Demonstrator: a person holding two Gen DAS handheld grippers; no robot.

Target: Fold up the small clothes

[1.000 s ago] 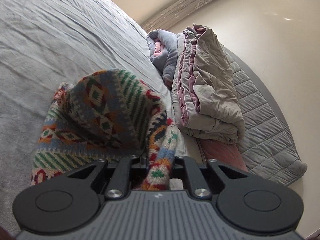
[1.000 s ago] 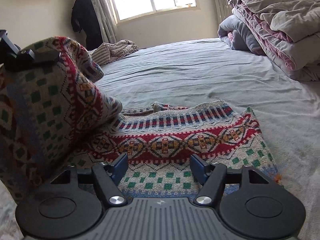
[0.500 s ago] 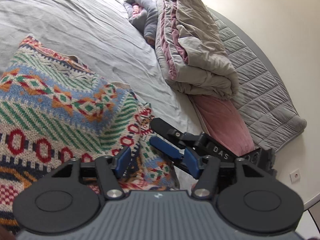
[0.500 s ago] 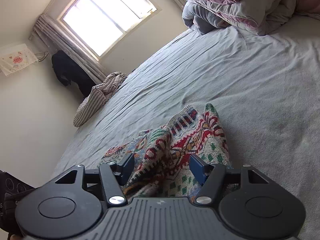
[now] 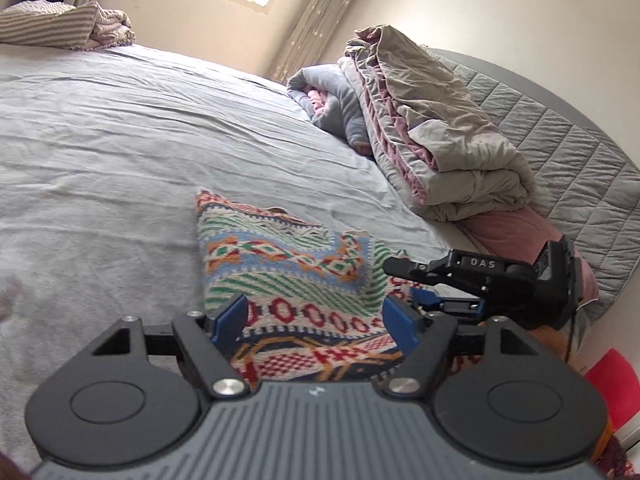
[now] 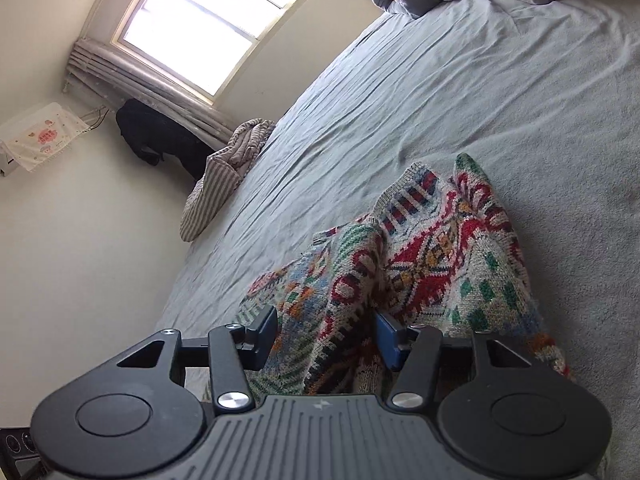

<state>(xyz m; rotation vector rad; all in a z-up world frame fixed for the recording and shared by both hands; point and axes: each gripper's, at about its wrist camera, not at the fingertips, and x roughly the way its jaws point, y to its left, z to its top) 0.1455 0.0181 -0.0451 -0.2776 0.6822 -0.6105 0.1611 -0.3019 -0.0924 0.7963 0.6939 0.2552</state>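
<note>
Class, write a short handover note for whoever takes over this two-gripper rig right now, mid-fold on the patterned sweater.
Left gripper: open, holding nothing, poised over the near edge of the patterned sweater.
Right gripper: open, with bunched sweater knit between its fingers; whether they touch it is unclear.
The sweater lies on the grey bedsheet, partly folded over itself.
Done: a first fold.
Left: flatten the bunched side, finish folding, square it up.

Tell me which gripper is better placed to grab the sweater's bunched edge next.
Right, probably. The right gripper has its open jaws around a raised fold of the sweater; the left gripper is open over flat knit.
</note>
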